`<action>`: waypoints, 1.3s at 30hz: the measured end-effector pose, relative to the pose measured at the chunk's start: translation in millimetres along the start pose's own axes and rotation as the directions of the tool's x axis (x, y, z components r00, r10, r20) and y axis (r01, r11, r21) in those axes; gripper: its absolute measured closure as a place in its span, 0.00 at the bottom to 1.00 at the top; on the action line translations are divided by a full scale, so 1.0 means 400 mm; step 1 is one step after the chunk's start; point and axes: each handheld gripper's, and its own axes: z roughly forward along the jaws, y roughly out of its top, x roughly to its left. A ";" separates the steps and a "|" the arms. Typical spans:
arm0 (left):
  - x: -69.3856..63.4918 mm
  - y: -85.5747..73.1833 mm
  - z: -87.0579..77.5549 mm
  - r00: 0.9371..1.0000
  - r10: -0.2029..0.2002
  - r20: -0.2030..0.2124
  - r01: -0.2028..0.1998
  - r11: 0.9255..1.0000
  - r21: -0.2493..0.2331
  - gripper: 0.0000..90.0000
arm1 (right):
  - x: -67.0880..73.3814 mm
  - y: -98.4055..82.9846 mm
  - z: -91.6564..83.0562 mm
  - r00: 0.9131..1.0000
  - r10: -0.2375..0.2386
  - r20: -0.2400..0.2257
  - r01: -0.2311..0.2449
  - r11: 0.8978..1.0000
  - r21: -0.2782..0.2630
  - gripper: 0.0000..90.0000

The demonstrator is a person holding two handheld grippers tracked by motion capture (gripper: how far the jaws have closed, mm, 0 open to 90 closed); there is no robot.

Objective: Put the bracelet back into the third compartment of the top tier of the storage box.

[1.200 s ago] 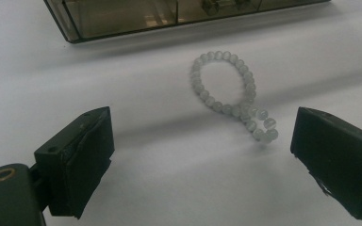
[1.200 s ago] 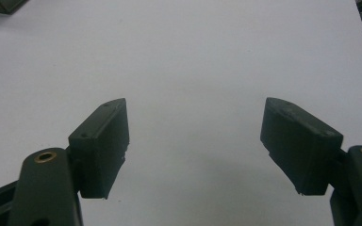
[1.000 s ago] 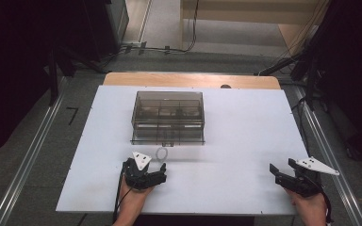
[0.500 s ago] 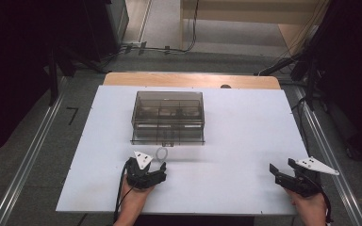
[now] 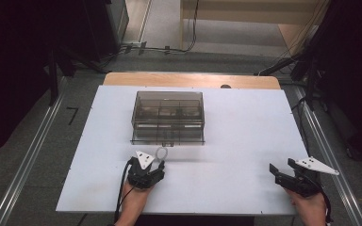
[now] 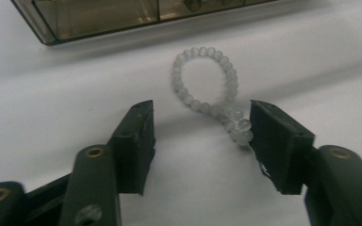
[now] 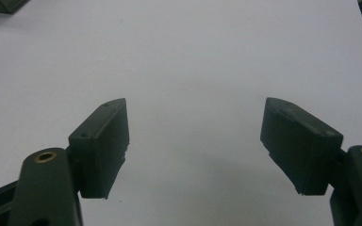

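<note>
1. Low in the high view, the left gripper (image 5: 152, 165) has just been closing. Its jaws stand half-wide around the tail of the pale translucent bead bracelet (image 6: 210, 89), one pad (image 6: 275, 143) touching the beads, seemingly to pick it up.
2. At lower right, the right gripper (image 5: 290, 172) rests wide, holding nothing.
3. Farther up, centre frame, the smoky transparent plastic compartment box (image 5: 168, 117) sits on the white table (image 5: 245, 122), probably the bracelet's destination.

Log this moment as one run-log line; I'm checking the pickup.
left tongs: closing, one pad beside pale translucent bead bracelet, not gripped | right tongs: open, idle | smoky clear plastic compartment box: untouched
</note>
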 end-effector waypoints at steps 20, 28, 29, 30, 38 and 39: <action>-0.002 0.003 0.003 0.999 0.015 0.034 -0.015 1.000 -0.004 0.93 | 0.000 0.000 0.001 1.000 0.000 -0.001 0.000 1.000 0.007 0.25; 0.000 0.003 0.003 0.999 0.015 0.042 -0.015 1.000 0.000 0.94 | -0.001 0.000 0.001 1.000 -0.001 0.001 0.001 1.000 0.001 0.25; 0.001 0.003 0.003 0.999 0.014 0.047 -0.014 1.000 0.000 0.94 | -0.001 0.000 0.000 1.000 0.000 0.000 0.000 1.000 -0.003 0.25; 0.001 0.003 0.003 0.999 0.014 0.047 -0.014 1.000 0.000 0.94 | -0.002 -0.001 0.000 1.000 0.000 -0.001 0.000 1.000 -0.003 0.25; 0.001 0.004 -0.001 0.998 0.002 0.063 -0.001 1.000 -0.011 0.94 | -0.002 -0.001 0.002 1.000 -0.003 0.000 0.003 1.000 0.003 0.25; 0.002 0.006 -0.005 0.998 0.000 0.064 0.001 1.000 -0.015 0.94 | -0.003 -0.001 0.002 1.000 -0.004 -0.001 0.004 1.000 0.004 0.25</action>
